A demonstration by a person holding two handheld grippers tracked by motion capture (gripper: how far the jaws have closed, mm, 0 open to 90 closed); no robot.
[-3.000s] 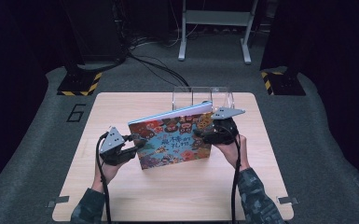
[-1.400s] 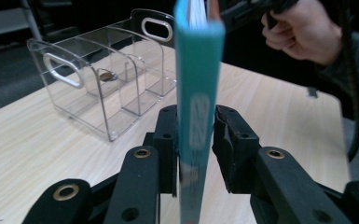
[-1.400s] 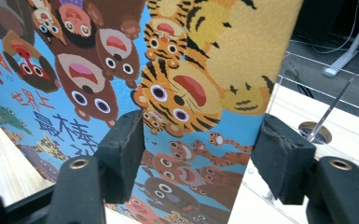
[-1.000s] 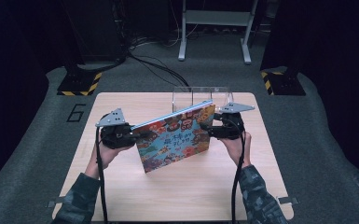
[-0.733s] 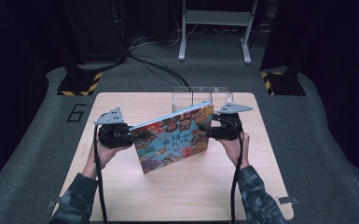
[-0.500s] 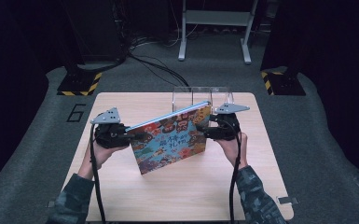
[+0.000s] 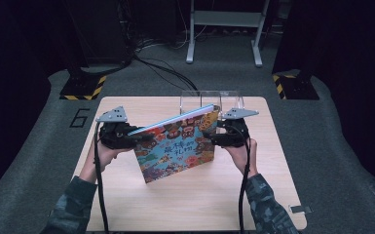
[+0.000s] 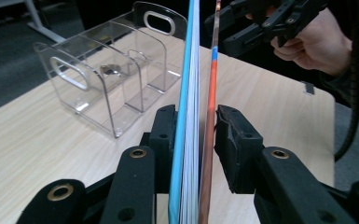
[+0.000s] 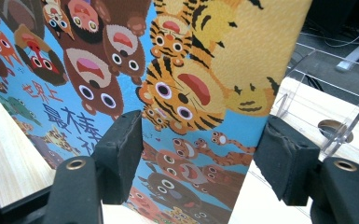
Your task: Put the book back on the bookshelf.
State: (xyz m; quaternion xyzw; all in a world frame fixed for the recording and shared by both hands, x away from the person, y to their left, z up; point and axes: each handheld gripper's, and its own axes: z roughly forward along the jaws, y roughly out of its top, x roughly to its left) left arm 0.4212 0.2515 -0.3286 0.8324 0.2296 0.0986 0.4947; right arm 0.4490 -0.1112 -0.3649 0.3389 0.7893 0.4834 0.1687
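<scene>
The left claw [image 8: 193, 135] has just been opening, so its pads sit a little apart around the picture book [image 7: 178, 146]. The right claw [image 9: 198, 154] is apart too. The book stands up on the desk [image 7: 185, 204] now, higher than three seconds ago, ready for the clear rack [image 7: 209, 100].

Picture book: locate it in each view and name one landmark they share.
High view: picture book stands tilted at picture centre.
Left gripper view: edge-on, up the middle.
Right gripper view: its cover, upper left to centre.
Shared landmark: clear rack, behind the book.
</scene>
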